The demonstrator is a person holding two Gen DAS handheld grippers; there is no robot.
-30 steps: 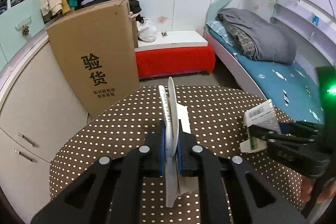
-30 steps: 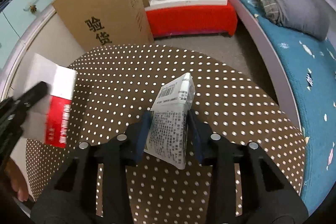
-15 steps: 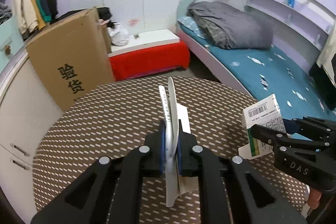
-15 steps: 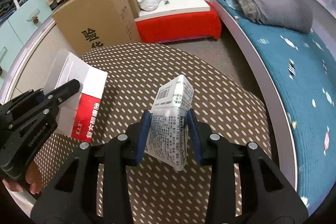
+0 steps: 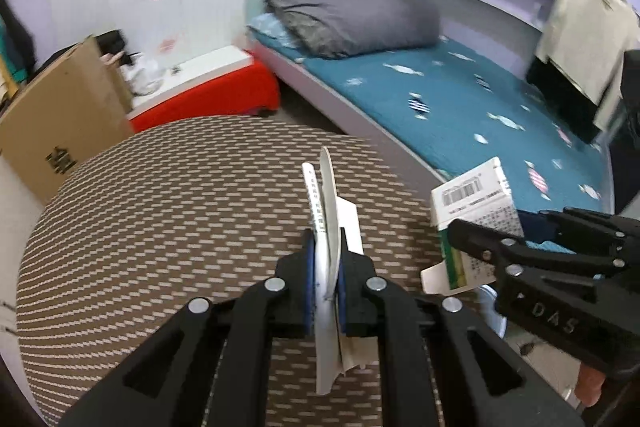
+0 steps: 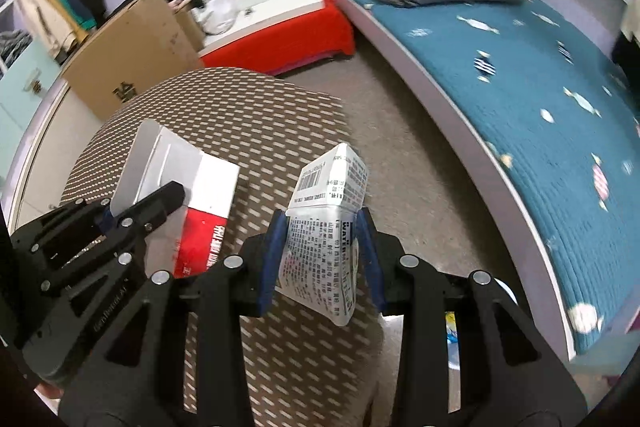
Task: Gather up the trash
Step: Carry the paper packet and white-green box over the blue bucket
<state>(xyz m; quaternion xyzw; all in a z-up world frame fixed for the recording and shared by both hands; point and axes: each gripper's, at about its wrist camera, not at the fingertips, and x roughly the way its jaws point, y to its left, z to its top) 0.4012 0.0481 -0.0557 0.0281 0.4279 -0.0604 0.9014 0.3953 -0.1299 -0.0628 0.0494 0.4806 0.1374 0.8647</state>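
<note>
My left gripper (image 5: 325, 243) is shut on a flattened red-and-white box (image 5: 326, 211), seen edge-on in the left wrist view. The right wrist view shows that box (image 6: 200, 187) broadside, held by the left gripper (image 6: 168, 199) over the table. My right gripper (image 6: 322, 223) is shut on a white printed carton (image 6: 332, 211) with a barcode on its top. The carton (image 5: 472, 203) and the right gripper (image 5: 460, 231) hang at the right edge of the round, brown dotted table (image 5: 160, 211), partly over the grey floor (image 6: 400, 147).
A bed with a blue sheet (image 5: 460, 95) and a grey duvet (image 5: 352, 15) runs along the right. A red bench (image 5: 208, 95) and a big cardboard box (image 5: 60, 119) stand behind the table. A pale round rim (image 6: 504, 291) shows on the floor under my right gripper.
Both grippers have swung right across the table towards the bed, each rolling a little. The right one now hangs over the table's edge. Both boxes stay gripped.
</note>
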